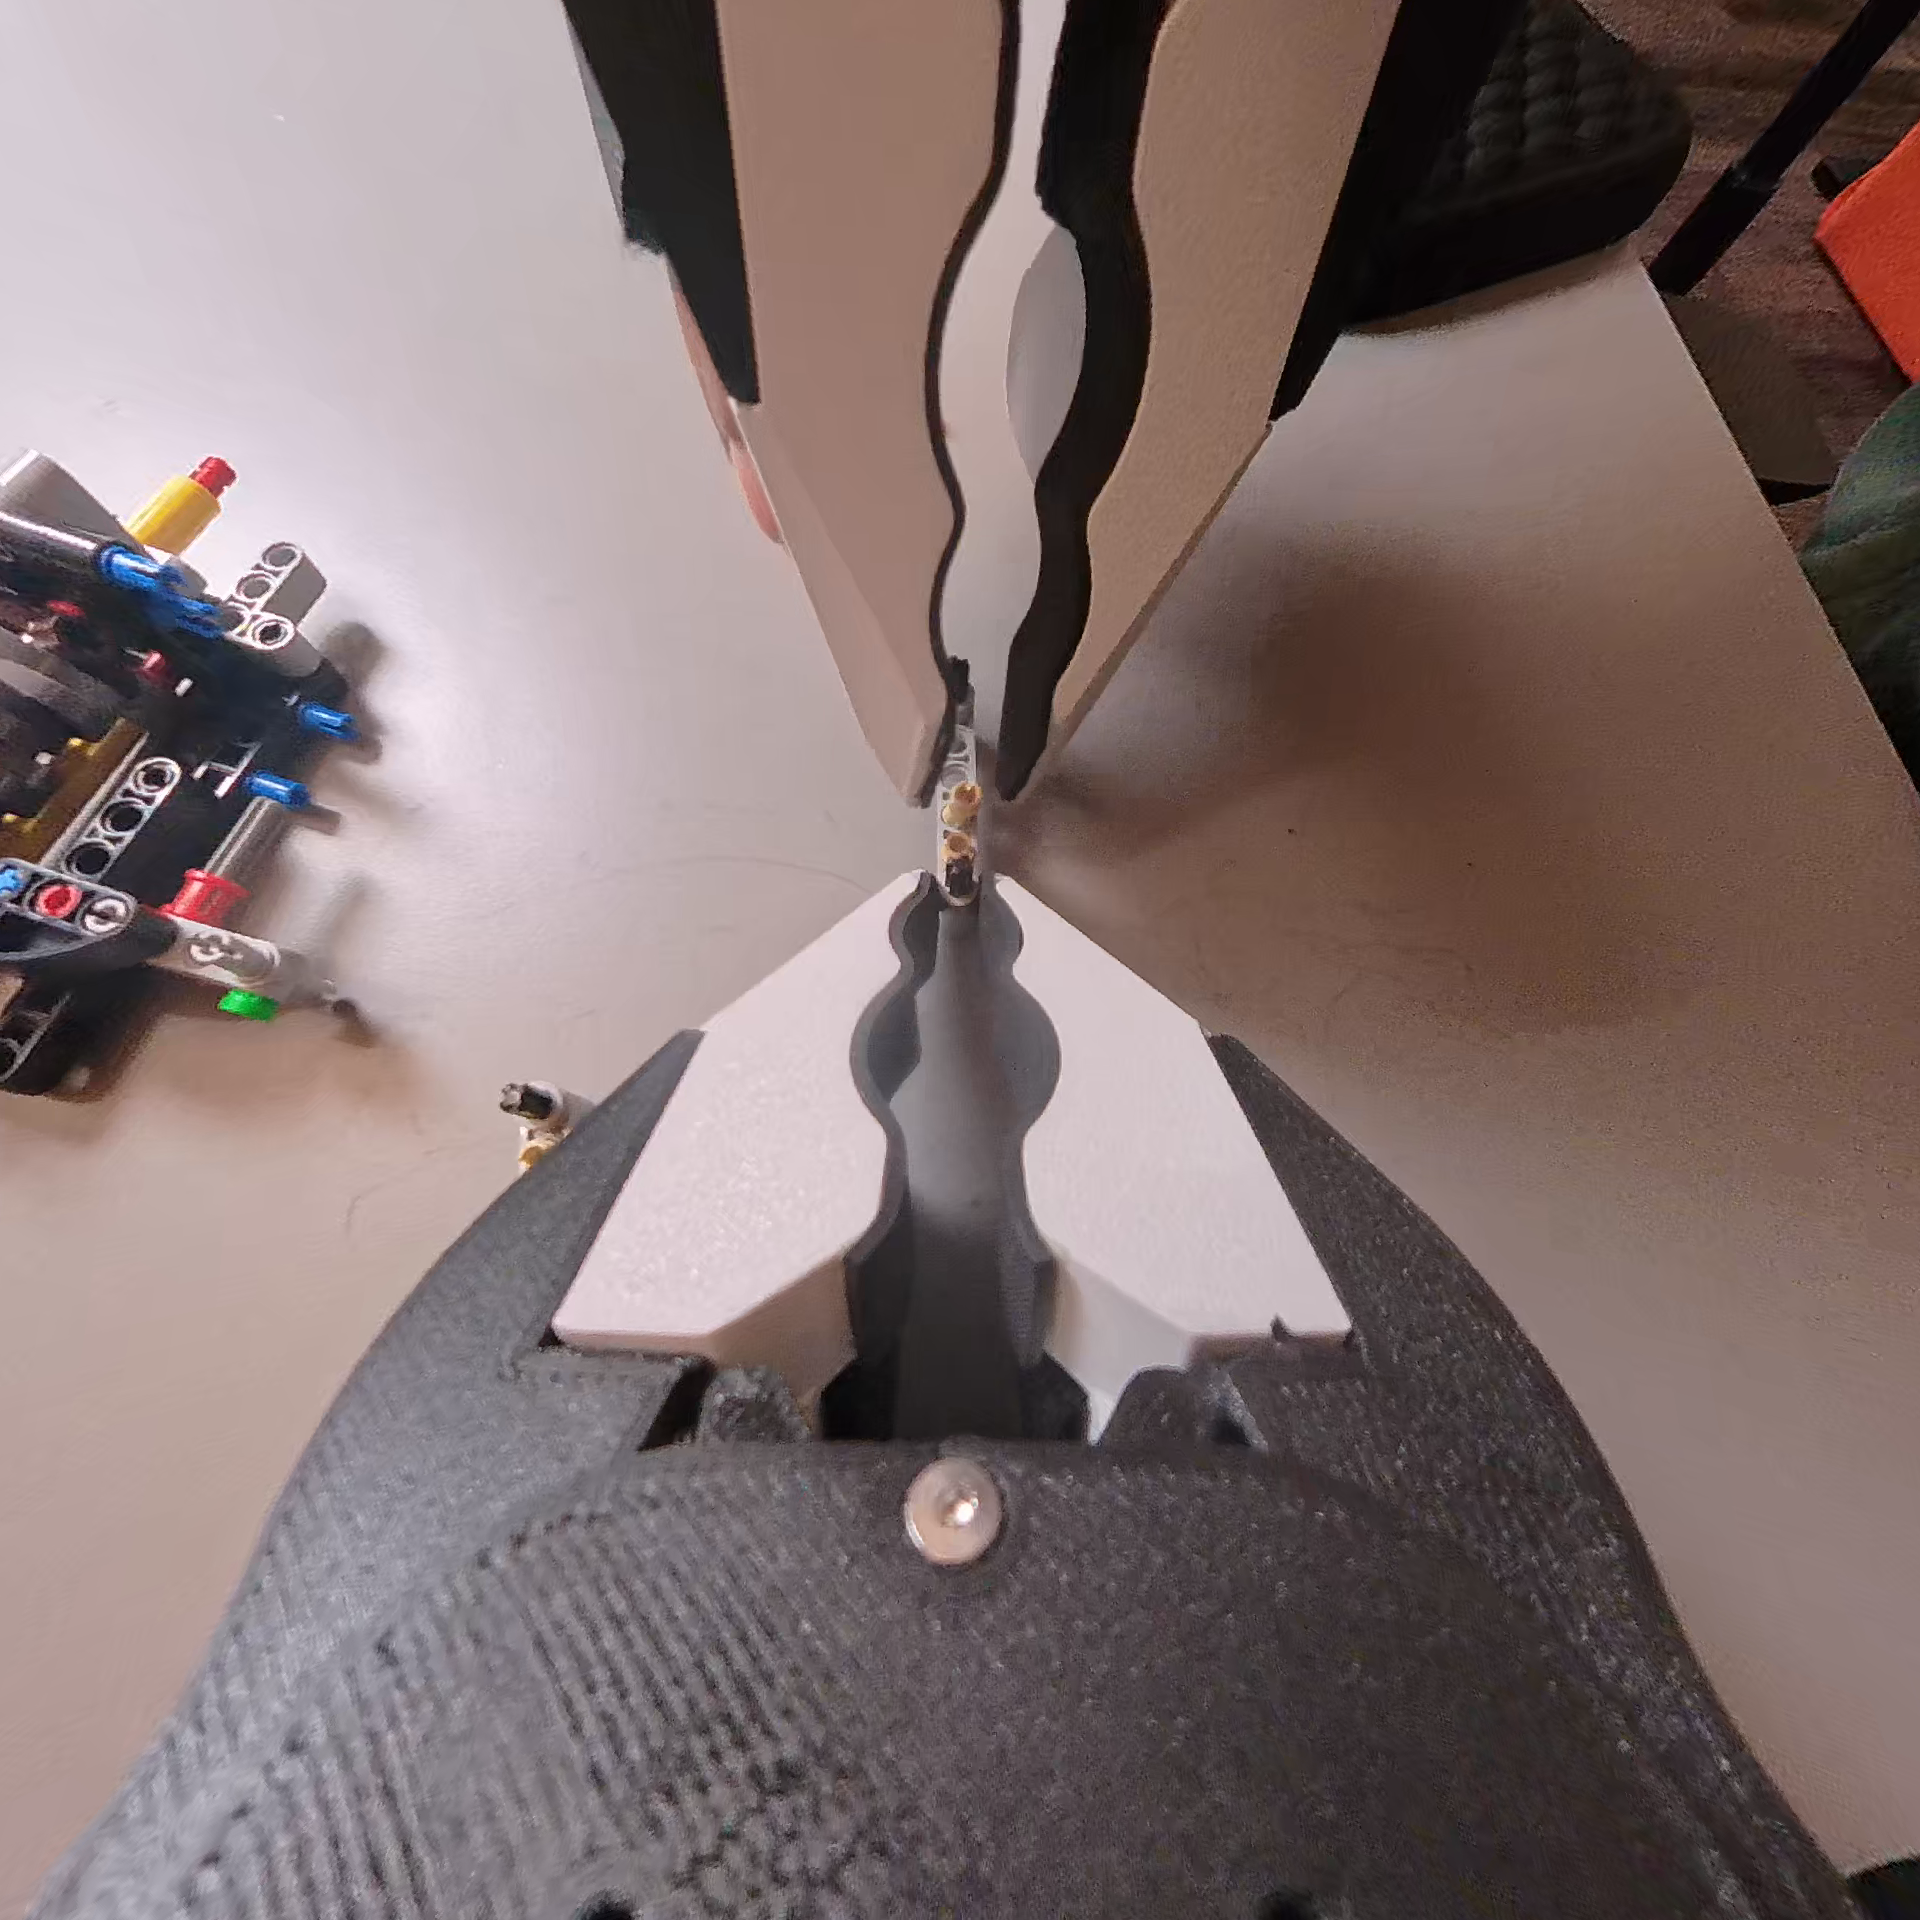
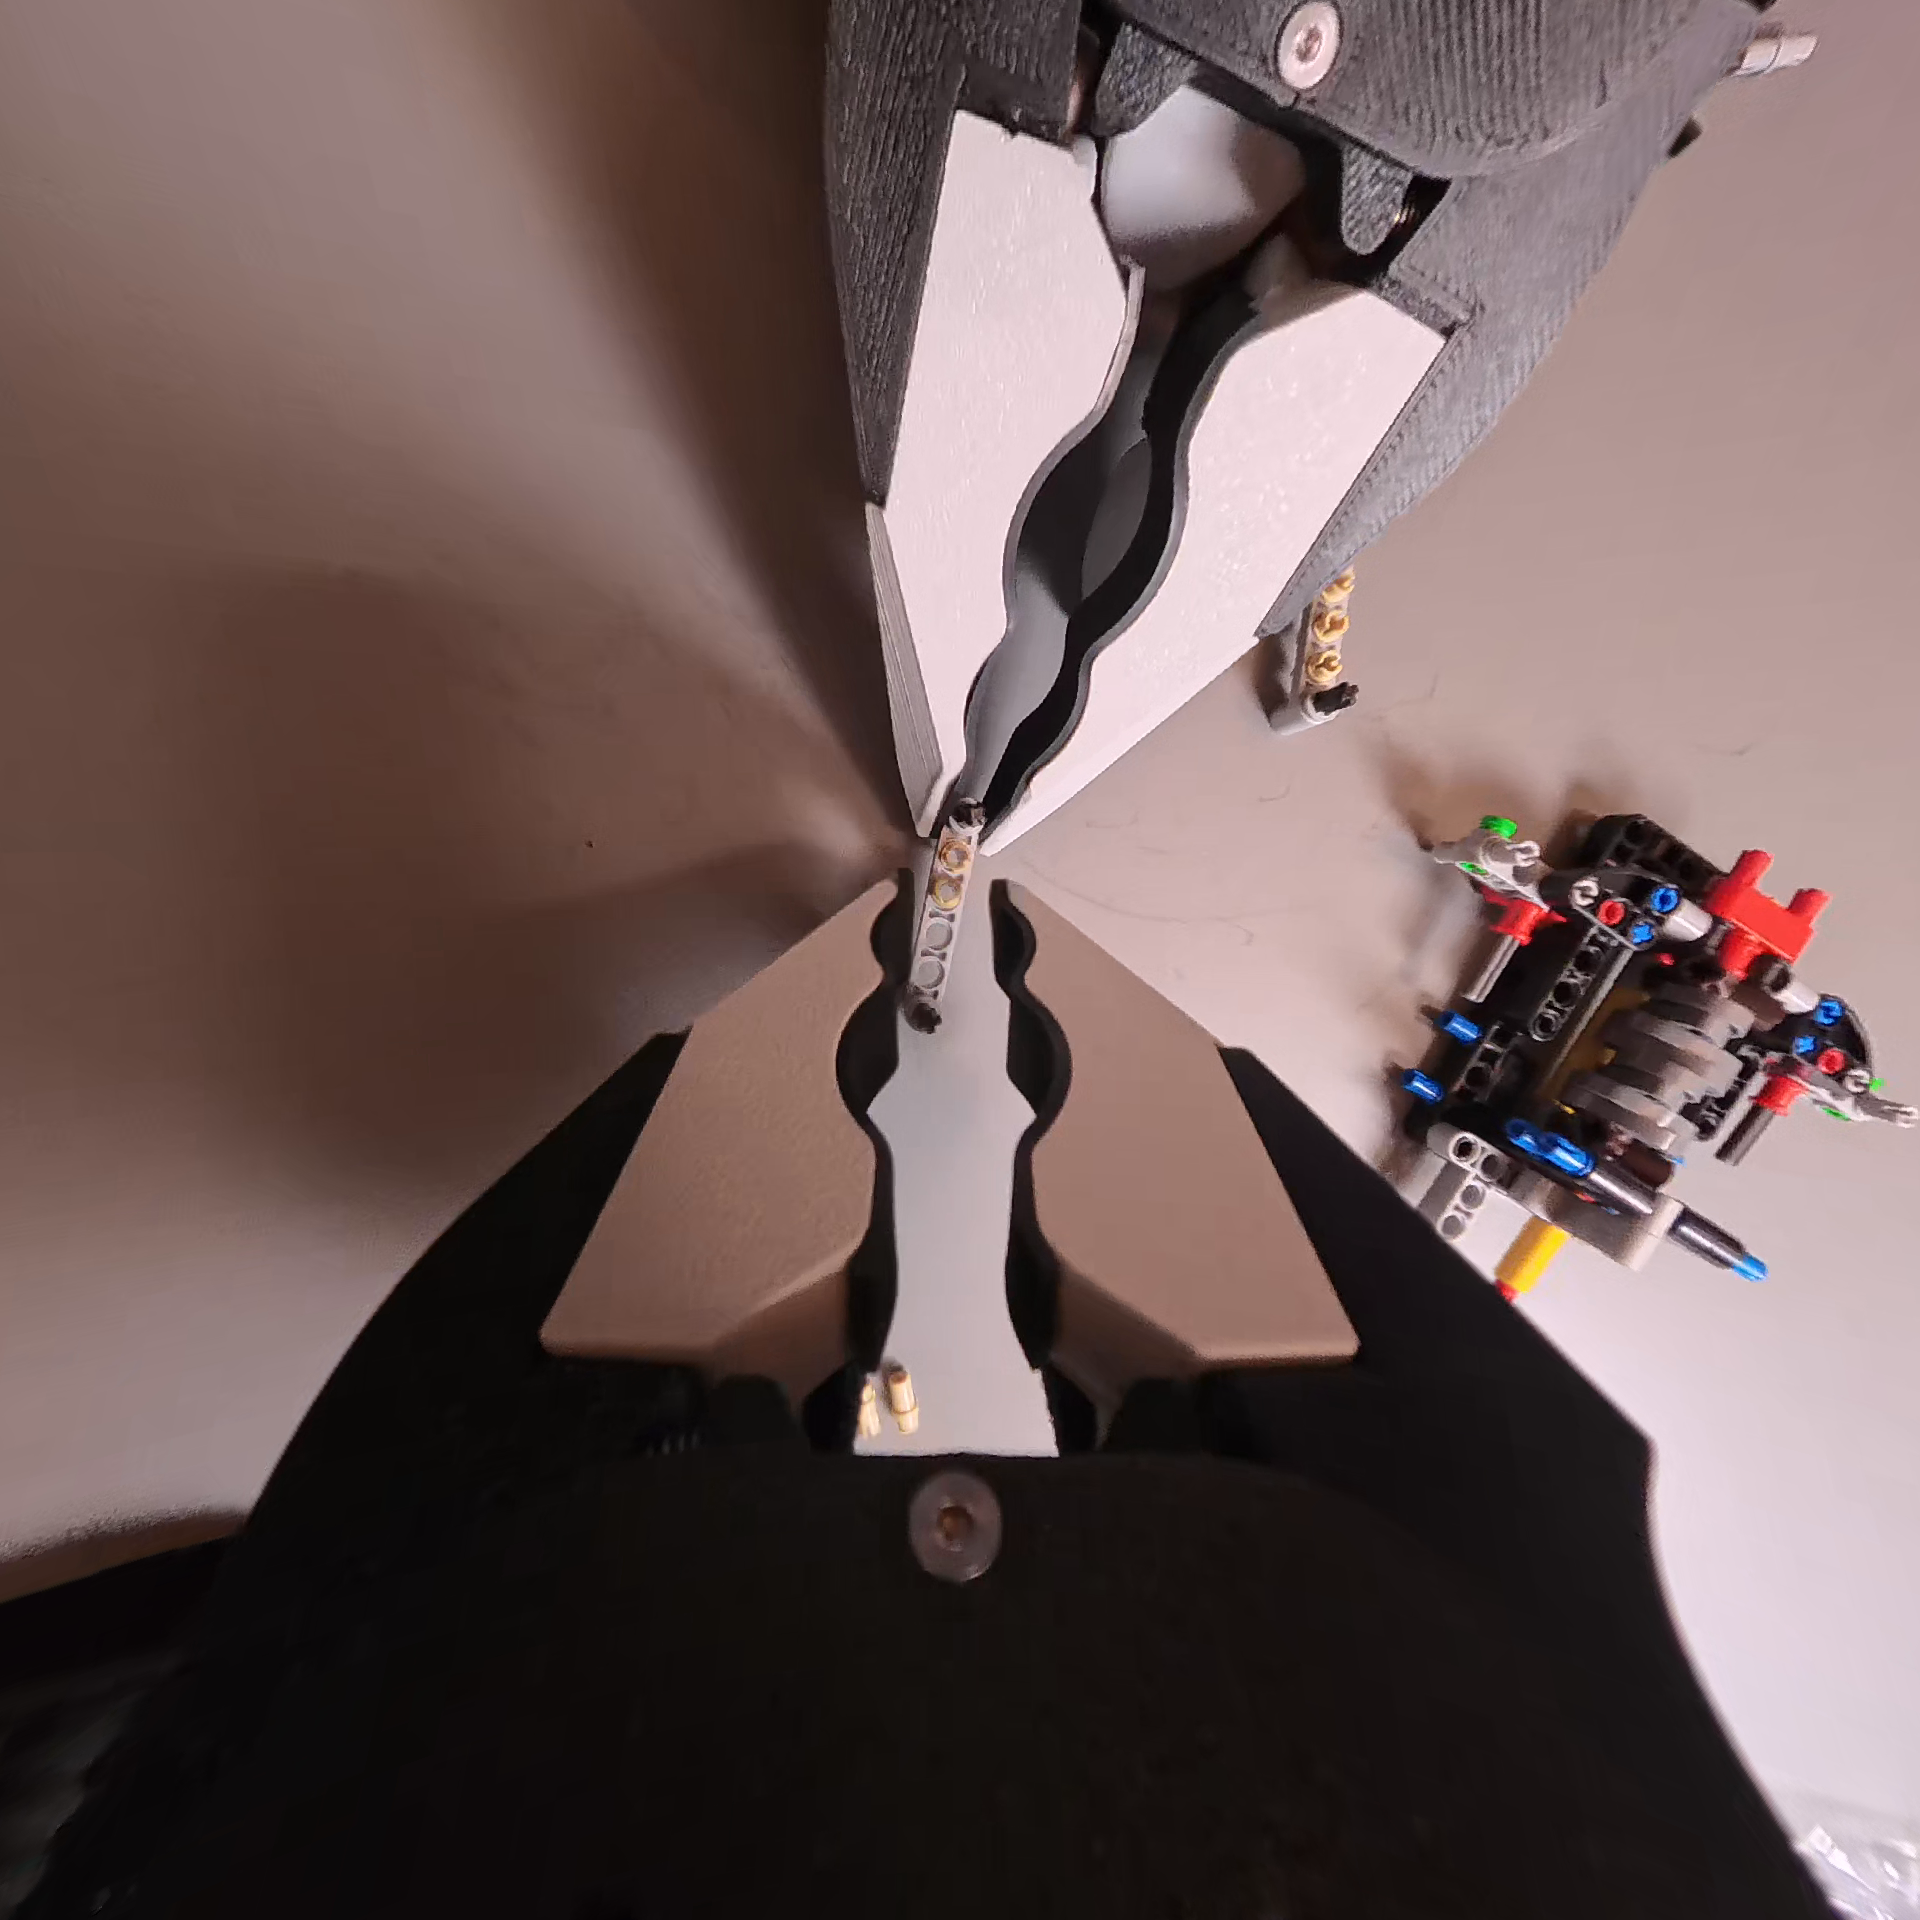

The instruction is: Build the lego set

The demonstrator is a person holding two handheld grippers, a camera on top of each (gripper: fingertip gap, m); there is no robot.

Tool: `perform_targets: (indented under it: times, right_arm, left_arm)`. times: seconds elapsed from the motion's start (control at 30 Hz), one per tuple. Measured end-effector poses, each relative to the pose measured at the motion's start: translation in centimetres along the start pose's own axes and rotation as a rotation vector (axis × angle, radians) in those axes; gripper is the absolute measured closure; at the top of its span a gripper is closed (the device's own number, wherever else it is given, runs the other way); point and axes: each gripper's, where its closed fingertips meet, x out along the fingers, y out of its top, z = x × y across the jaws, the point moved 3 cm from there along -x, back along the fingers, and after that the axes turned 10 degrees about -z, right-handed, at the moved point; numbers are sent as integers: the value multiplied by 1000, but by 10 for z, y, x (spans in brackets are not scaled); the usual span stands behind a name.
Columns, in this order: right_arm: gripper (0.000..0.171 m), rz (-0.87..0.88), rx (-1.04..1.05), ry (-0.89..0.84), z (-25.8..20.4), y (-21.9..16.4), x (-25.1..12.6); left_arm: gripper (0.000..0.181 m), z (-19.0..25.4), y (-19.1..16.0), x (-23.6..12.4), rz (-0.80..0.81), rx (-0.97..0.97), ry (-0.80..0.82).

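Note:
A short light-grey Lego beam (image 1: 957, 821) with two tan pins and a black pin at each end hangs between the two grippers above the white table (image 1: 520, 312). My left gripper (image 1: 958, 883) is shut on one end of the beam. It comes down from the top of the right wrist view (image 2: 961, 821). My right gripper (image 2: 943, 899) is narrowly open, its jaws either side of the beam (image 2: 938, 930). It faces the left one tip to tip (image 1: 968, 790). The half-built Lego assembly (image 1: 135, 779) lies on the table, also in the right wrist view (image 2: 1642, 1049).
A second grey beam with tan pins (image 2: 1314, 655) lies on the table, partly hidden by the left gripper. Two loose tan pins (image 2: 888, 1397) lie under my right gripper. The table edge (image 1: 1714, 436), a black chair (image 1: 1538, 156) and an orange thing (image 1: 1881, 239) are at the right. My left and right fingertips are right by each other.

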Motion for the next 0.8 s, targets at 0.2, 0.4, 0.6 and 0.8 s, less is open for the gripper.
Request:
perform_targets:
  times: [0.2,0.4,0.6,0.8]
  right_arm:
    - [161,-51,-19,2,-1,1,1]
    - [167,-73,-24,-7,-1,2,3]
    - [168,-107,-34,17,-2,1,4]
    - [168,-75,19,85,1,-1,5]
  left_arm:
    - [175,0,0,0,0,-1,-1]
    - [175,0,0,0,0,0,0]
    - [175,0,0,0,-2,3,4]
    - [175,0,0,0,-1,1,9]
